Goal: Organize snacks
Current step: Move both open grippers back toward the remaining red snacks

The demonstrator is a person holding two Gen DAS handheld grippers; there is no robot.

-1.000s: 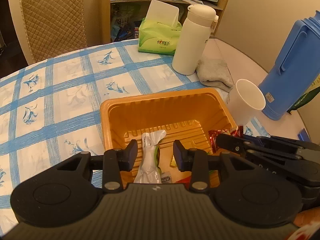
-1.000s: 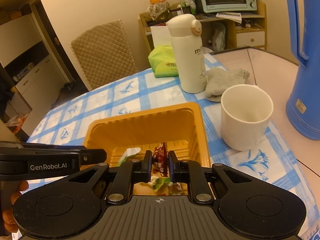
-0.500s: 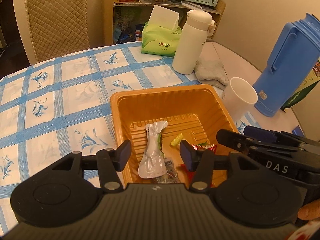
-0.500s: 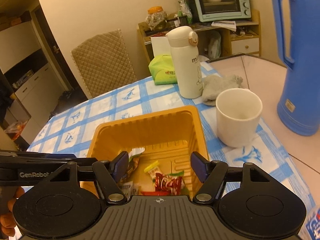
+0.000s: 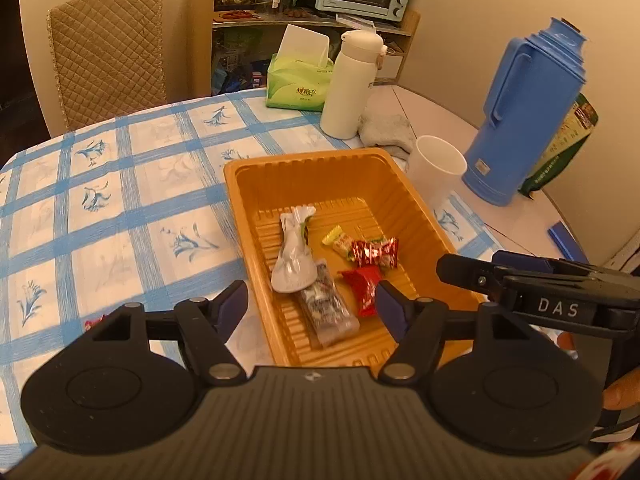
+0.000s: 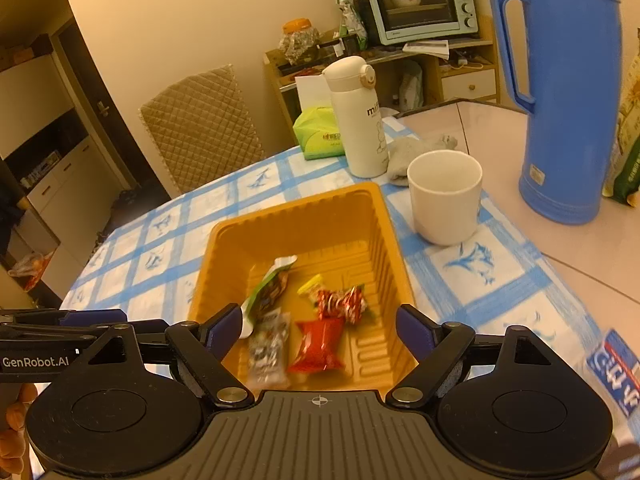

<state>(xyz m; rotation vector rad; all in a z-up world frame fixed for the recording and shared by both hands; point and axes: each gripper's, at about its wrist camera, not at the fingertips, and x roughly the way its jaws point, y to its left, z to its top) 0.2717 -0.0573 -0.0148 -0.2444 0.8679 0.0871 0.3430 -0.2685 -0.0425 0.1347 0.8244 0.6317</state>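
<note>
An orange plastic tray (image 5: 240, 184) sits on the checked tablecloth and holds several snacks. Among them are a white pouch (image 5: 292, 264), a clear-wrapped bar (image 5: 328, 312), a red packet (image 5: 366, 284), a red twisted candy (image 5: 374, 252) and a small yellow candy (image 5: 338, 238). My left gripper (image 5: 311, 303) hovers above the tray's near end. Its jaws are opening, with nothing between the pads. My right gripper (image 6: 320, 328) hangs over the same end of the tray (image 6: 296, 204), above the red packet (image 6: 318, 346). Its jaws are also opening and empty. Each gripper shows side-on at the edge of the other's view.
Right of the tray stand a white cup (image 5: 438, 164), a blue thermos jug (image 5: 520, 120) and a green bag (image 5: 568, 140). Behind it are a white bottle (image 5: 350, 84), a tissue box (image 5: 298, 84) and a grey cloth (image 5: 384, 132). A blue-and-white packet (image 6: 616, 372) lies front right.
Both grippers pulled back and up from the tray. The right one opened and its red candy now lies in the tray. The left jaws spread wider, off the white pouch.
</note>
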